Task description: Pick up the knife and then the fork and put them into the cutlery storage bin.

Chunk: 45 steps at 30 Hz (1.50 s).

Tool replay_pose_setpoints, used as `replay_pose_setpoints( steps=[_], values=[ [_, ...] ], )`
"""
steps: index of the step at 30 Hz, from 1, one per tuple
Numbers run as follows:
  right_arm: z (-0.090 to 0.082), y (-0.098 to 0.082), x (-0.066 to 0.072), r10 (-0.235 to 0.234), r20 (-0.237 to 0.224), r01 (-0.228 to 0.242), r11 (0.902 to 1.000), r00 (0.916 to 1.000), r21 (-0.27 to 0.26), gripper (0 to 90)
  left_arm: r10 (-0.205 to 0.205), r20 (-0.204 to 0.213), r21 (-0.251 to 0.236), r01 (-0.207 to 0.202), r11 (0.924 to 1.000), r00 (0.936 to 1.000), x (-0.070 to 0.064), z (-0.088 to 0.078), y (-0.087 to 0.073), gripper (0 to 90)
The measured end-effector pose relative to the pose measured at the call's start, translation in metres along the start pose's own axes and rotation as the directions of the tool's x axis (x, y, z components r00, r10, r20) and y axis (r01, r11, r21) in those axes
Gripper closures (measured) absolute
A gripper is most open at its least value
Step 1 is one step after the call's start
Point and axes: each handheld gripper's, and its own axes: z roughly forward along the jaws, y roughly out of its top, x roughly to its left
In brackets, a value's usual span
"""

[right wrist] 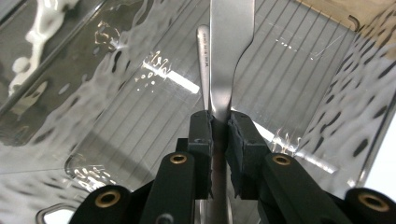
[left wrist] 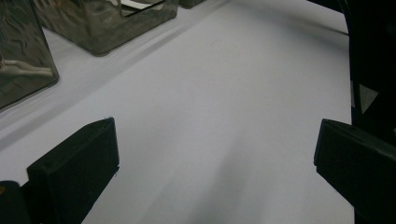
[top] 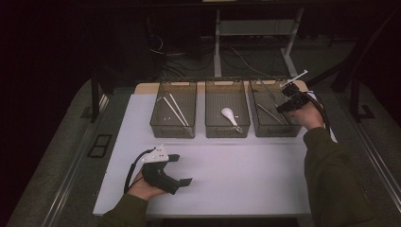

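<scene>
The right gripper has its fingers pinching a flat metal utensil over the right bin at two o'clock on the tabletop, and a loose pinch could drop it crooked against the wall, while the left gripper waits spread wide.

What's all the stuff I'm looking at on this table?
Bins: three, clear smoky plastic, in a row at the table's far side.
Sticks: two, white, in the left bin.
Spoon: one, white, in the middle bin.
Metal utensil: one, silver, pinched by the right claw over the right bin; another silver piece lies beside it.
Table: one, white top.
Left claw: black, open, holding nothing, low over the near left of the table.
Right claw: black, shut on the metal utensil.
</scene>
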Motion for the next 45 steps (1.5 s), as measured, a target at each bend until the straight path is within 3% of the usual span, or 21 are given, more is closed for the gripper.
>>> replay_pose_setpoints(
  steps=[3,7,9,13,16,19,24,26,29,38,40,45],
  values=[
    [0.003,0.001,0.002,0.003,0.009,-0.003,1.0000,1.0000,0.000,78.0,-0.003,0.002,-0.001,0.003,1.0000,1.0000,0.000,0.000,0.000,0.0],
    [0.001,0.000,0.002,0.023,-0.004,-0.023,0.9992,0.9997,-0.034,66.8,0.002,0.004,-0.002,-0.002,1.0000,1.0000,0.000,0.000,0.000,0.0],
    [-0.001,0.000,0.001,0.029,0.005,-0.029,0.9981,0.9996,-0.055,60.6,0.001,0.003,-0.001,-0.001,1.0000,1.0000,0.000,0.000,0.000,0.0],
    [-0.010,-0.004,-0.001,0.047,-0.036,-0.051,0.9904,0.9983,-0.128,48.5,0.001,0.003,-0.001,-0.001,1.0000,1.0000,0.000,0.000,0.000,0.0],
    [-0.020,-0.008,-0.003,0.055,-0.067,-0.067,0.9806,0.9963,-0.185,42.0,0.005,0.003,-0.002,-0.005,1.0000,1.0000,-0.001,0.001,0.000,0.0],
    [-0.031,-0.014,-0.001,0.055,-0.108,-0.081,0.9640,0.9926,-0.253,37.4,0.006,0.002,-0.002,-0.006,1.0000,1.0000,-0.001,0.001,0.000,0.0],
    [-0.044,-0.028,0.008,0.030,-0.112,-0.065,0.9433,0.9933,-0.325,28.5,0.009,0.005,0.002,-0.009,1.0000,1.0000,-0.001,0.001,0.000,0.0],
    [-0.049,-0.034,0.013,0.006,-0.106,-0.043,0.9375,0.9943,-0.345,27.6,0.010,0.006,0.002,-0.010,0.9999,0.9999,-0.001,0.001,0.000,0.0],
    [-0.056,-0.042,0.019,-0.008,-0.138,-0.044,0.9262,0.9904,-0.374,25.8,0.012,0.006,0.004,-0.012,0.9999,0.9999,-0.001,0.001,0.000,0.0],
    [-0.066,-0.068,0.041,-0.055,-0.159,-0.022,0.8934,0.9858,-0.449,19.7,0.014,0.007,0.008,-0.014,0.9999,0.9999,-0.001,0.002,0.000,0.0],
    [-0.067,-0.077,0.047,-0.063,-0.175,-0.028,0.8808,0.9824,-0.473,19.1,0.015,0.009,0.007,-0.015,0.9999,0.9998,-0.001,0.002,0.000,0.0],
    [-0.065,-0.097,0.061,-0.086,-0.186,-0.018,0.8697,0.9788,-0.493,17.3,0.016,0.008,0.008,-0.016,0.9998,0.9998,-0.001,0.002,0.000,0.0]
  ],
)
